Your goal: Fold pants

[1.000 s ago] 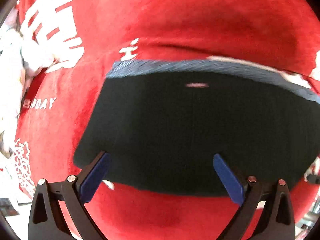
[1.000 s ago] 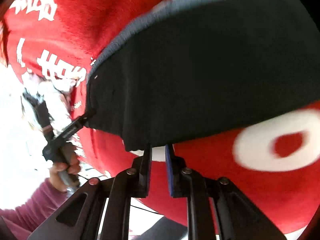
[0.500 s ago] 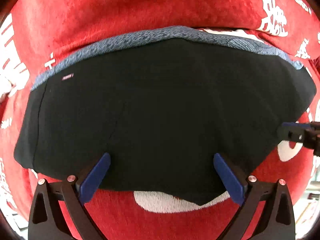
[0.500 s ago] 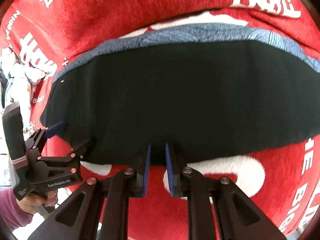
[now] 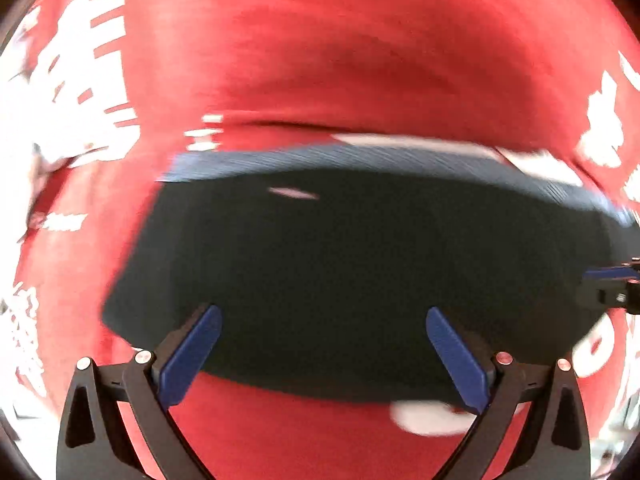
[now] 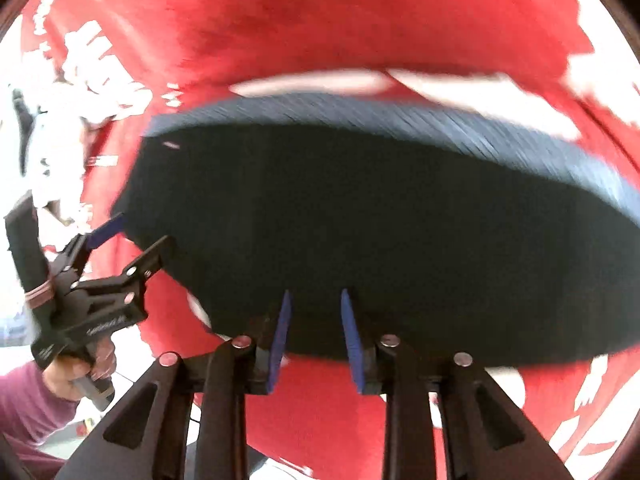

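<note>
The black pants (image 5: 360, 276) lie flat as a folded dark slab on a red cloth with white lettering (image 5: 320, 60) that covers the tabletop. A blue-grey waistband (image 5: 360, 156) runs along the far edge, and a small pale label (image 5: 294, 193) shows near the far left corner. In the right wrist view the same pants (image 6: 380, 216) fill the middle, with the waistband (image 6: 400, 120) again on the far side.

The left hand-held gripper (image 5: 324, 356) hovers over the near edge with its blue pads spread wide and nothing between them. From the right wrist view, that left hand-held gripper (image 6: 136, 236) sits at the garment's left near corner, held by a hand (image 6: 80, 372) in a maroon sleeve (image 6: 28, 404).

The right hand-held gripper (image 6: 314, 340) has just been opening; its pads stand a little apart at the near edge, and no cloth looks pinched between them.

The step in hand appears to be the release after laying a fold down. The next move likely calls for a fresh hold at one side edge for a further fold across, or for smoothing the stack. Both views are motion-blurred, so the fold layers cannot be counted.
</note>
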Motion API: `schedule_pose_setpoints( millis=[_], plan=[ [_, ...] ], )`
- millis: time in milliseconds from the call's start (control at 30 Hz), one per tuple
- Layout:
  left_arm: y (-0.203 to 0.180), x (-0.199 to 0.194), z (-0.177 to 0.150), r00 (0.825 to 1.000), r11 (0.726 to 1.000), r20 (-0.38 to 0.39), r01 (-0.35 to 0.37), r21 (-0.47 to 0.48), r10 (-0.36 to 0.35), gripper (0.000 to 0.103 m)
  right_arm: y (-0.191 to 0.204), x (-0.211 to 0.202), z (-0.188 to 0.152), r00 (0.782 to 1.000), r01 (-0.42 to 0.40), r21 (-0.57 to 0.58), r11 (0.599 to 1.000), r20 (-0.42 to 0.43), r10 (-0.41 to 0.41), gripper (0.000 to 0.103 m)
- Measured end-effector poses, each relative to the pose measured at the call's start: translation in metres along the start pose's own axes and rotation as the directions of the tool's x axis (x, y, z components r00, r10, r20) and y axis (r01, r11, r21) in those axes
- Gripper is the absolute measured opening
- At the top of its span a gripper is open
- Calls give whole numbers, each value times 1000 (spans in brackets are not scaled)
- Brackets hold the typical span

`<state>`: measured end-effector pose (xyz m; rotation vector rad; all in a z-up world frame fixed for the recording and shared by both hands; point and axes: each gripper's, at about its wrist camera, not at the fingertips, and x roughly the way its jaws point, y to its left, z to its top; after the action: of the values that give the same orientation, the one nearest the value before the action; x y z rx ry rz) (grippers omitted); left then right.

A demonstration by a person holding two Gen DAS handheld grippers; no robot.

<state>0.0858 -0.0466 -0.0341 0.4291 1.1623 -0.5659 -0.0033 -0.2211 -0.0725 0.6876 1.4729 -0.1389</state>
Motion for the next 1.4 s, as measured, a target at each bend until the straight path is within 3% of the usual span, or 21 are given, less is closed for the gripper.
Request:
schedule_pose_setpoints(
  millis=[67, 200, 300, 400, 633, 900, 967, 1133, 1167, 1233, 1300, 1400],
  plan=[
    [33, 6, 12, 999, 998, 16, -48, -51, 49, 103, 24, 6, 28, 1000, -21, -68, 997, 10, 22, 44],
    [78, 24, 25, 989, 984, 20, -145, -100, 147, 103, 84, 35, 88, 998, -58, -191, 980, 11, 61, 44],
    [101, 50, 16, 985, 974, -32, -173, -146, 170, 103, 123, 64, 125, 995, -103, -244, 964, -30, 98, 44],
    [116, 60, 0, 997, 977, -32, -81, -199, 77, 103, 156, 97, 154, 987, -157, -261, 952, -77, 141, 44],
    [127, 59, -28, 1000, 966, -24, -10, -260, 4, 103, 185, 142, 177, 993, -99, -294, 951, -86, 77, 44],
    [128, 58, -28, 1000, 964, -2, 14, -265, -15, 103, 224, 177, 199, 991, -104, -436, 894, -126, 54, 44],
    [129, 58, -29, 1000, 962, 3, 23, -273, -23, 103, 229, 182, 206, 989, -108, -449, 887, -139, 50, 51],
    [131, 57, -31, 999, 958, 16, 45, -284, -42, 103, 234, 202, 219, 972, -155, -468, 870, -229, 51, 55],
    [132, 57, -31, 999, 957, 16, 48, -287, -46, 103, 235, 205, 220, 968, -165, -466, 869, -244, 53, 46],
    [132, 55, -31, 999, 955, 7, 46, -293, -46, 103, 237, 203, 221, 962, -193, -446, 874, -261, 80, 11],
    [130, 50, -32, 1000, 960, 1, 28, -280, -28, 103, 245, 194, 217, 964, -203, -487, 850, -251, 86, 11],
    [127, 41, -37, 1000, 965, 6, 5, -263, -4, 103, 248, 187, 216, 950, -268, -469, 842, -274, 150, 10]
  ],
)
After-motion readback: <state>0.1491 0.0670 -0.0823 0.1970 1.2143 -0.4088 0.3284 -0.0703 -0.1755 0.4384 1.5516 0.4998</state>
